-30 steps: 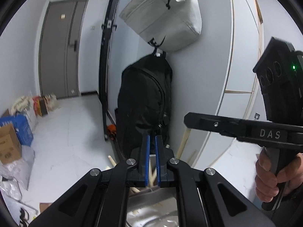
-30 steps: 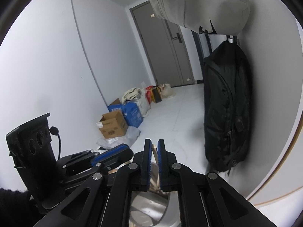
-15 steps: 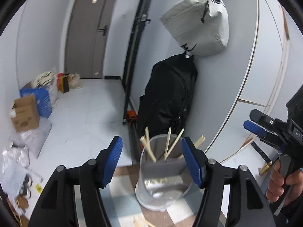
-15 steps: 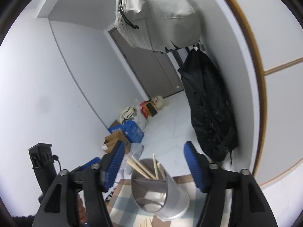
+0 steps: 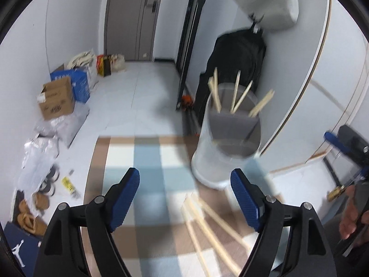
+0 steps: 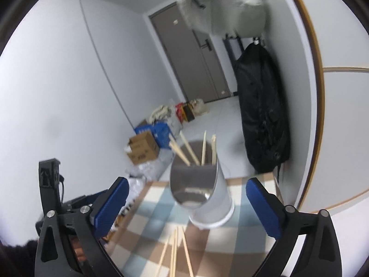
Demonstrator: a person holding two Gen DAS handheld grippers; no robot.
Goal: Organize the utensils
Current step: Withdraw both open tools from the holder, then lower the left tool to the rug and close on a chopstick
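A tall translucent utensil holder [image 5: 227, 136] [image 6: 203, 191] stands on a checked tablecloth [image 5: 147, 161] [image 6: 147, 217], with several wooden chopsticks [image 5: 237, 92] [image 6: 186, 151] sticking out of it. Several more loose chopsticks [image 5: 207, 226] [image 6: 175, 251] lie flat on the cloth in front of it. My left gripper [image 5: 185, 196] hovers above the cloth short of the holder, its jaws opening with nothing between them. My right gripper [image 6: 186, 205] faces the holder from the near side, jaws opening wide and well clear of the holder's sides.
A black backpack [image 5: 237, 57] [image 6: 260, 115] and a grey bag [image 5: 269, 2] [image 6: 219, 2] hang on the wall behind the table. Cardboard boxes [image 5: 57, 97], bags and shoes litter the floor at left. The other gripper's hand [image 5: 352, 217] shows at the right edge.
Both grippers went from shut to wide open. Both tipped downward, bringing the holder, the cloth and the loose chopsticks into view.
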